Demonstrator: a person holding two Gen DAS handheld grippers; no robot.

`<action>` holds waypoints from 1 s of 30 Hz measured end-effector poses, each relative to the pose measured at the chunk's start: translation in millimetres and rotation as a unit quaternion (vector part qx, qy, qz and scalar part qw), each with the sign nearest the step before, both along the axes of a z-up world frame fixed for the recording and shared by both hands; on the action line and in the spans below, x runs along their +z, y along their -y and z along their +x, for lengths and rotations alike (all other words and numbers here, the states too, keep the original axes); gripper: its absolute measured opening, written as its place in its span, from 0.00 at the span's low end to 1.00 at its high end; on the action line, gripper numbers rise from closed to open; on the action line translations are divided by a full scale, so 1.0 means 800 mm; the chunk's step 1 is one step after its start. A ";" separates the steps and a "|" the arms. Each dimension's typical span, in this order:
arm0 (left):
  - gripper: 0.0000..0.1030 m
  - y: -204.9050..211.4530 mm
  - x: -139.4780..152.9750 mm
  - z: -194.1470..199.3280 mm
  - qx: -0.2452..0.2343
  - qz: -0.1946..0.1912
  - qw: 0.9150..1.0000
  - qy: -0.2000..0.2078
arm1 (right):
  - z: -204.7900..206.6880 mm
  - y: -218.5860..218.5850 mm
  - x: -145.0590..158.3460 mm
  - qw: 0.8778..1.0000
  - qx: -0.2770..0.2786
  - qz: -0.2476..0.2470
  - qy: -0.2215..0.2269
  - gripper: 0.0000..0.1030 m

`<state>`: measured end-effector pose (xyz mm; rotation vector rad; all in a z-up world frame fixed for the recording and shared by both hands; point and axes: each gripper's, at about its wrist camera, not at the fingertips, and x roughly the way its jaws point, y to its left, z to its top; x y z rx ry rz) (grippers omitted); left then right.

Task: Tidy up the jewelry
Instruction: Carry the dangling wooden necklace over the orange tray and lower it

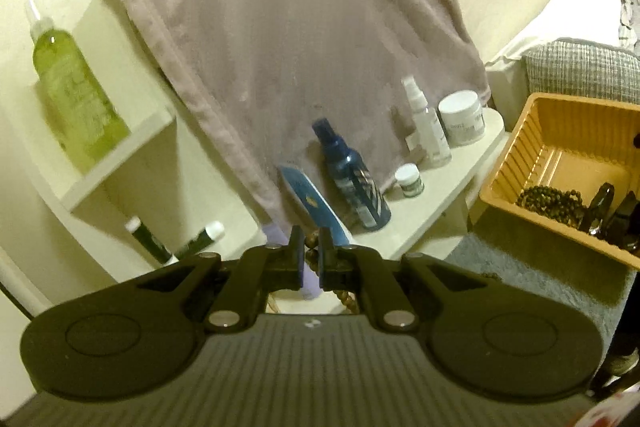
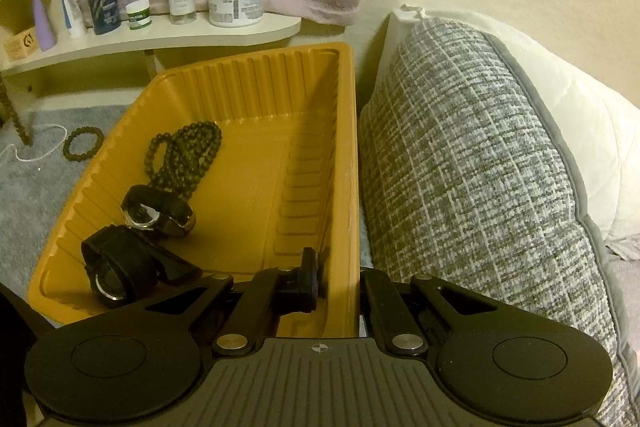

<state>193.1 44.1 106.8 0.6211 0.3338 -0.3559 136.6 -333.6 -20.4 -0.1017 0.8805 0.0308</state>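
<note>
Item one: our left gripper (image 1: 311, 255) is pinching a strand of brown wooden beads (image 1: 311, 254) between its two nearly closed fingers. The beads are showing in the narrow gap between the pads and hanging down below them, out of sight behind the gripper body.

Item two: our right gripper (image 2: 336, 279) is clamping the near right wall of the orange tray (image 2: 248, 83). Its left finger is sitting inside the tray and its right finger outside, with the wall between them.

Item three, lying inside the tray: a dark beaded necklace (image 2: 186, 155) bunched toward the left wall, and two black watches, one (image 2: 158, 215) just below the necklace and another (image 2: 116, 267) in the near left corner, left of our right gripper.

Item four, lying on the grey carpet (image 2: 36, 195) left of the tray: a small dark bead bracelet (image 2: 83, 148) just beside the tray's outer wall and a thin pale chain (image 2: 38, 147) further left.

Item five: bottles and jars are standing on the white shelf (image 2: 160, 39) behind the tray, under a hanging towel (image 1: 280, 27). A checked cushion (image 2: 472, 167) is touching the tray's right side.
</note>
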 end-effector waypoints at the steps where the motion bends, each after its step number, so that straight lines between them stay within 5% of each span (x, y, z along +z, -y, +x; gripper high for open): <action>1: 0.06 0.002 0.003 0.000 -0.001 0.003 1.000 0.003 | 0.000 0.000 0.000 1.000 0.001 0.000 0.001 0.05; 30: 0.06 0.144 0.028 0.001 -0.138 -0.045 0.989 -0.015 | 0.001 0.002 0.002 1.000 0.000 0.007 0.001 0.04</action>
